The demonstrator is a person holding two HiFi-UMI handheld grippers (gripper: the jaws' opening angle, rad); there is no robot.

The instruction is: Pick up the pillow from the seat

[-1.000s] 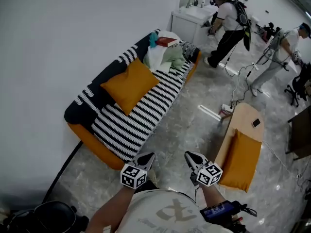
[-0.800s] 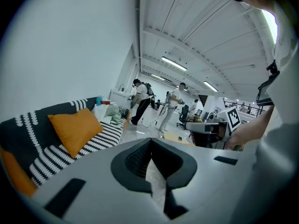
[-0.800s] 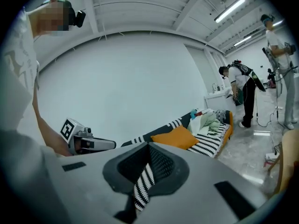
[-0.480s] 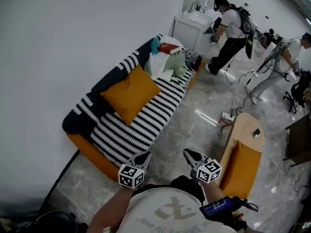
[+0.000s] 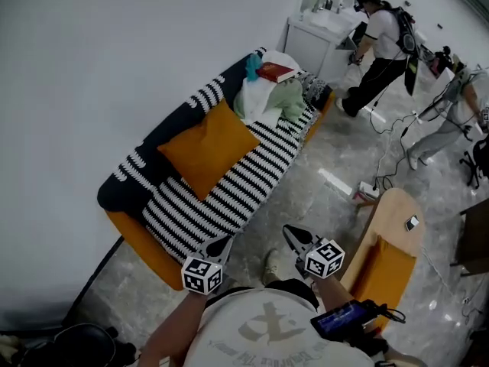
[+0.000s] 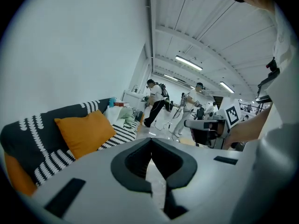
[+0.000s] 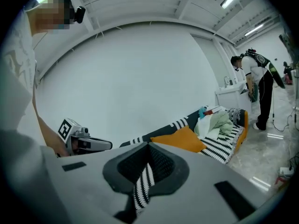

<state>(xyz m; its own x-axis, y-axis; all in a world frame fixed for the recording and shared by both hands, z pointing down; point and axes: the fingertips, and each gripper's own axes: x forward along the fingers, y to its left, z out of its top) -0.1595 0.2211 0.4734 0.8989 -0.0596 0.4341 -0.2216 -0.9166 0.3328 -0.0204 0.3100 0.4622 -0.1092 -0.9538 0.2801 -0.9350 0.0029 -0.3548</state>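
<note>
Closing on the sofa (image 5: pixel 237 186) from its near end, with left tongs (image 5: pixel 222 241) and right tongs (image 5: pixel 293 232) carried low and side by side. Keeping both pairs fully shut, with nothing gripped. Leaving the orange pillow (image 5: pixel 208 147) propped against the backrest at mid-seat, well apart from either pair. Compared with a second back: drawn nearer the seat's front corner, now just ahead of the left tongs; shoe (image 5: pixel 270 262) newly showing between them; pillow unmoved. Approach only, judged so far; jaws to be opened before any grasp.
</note>
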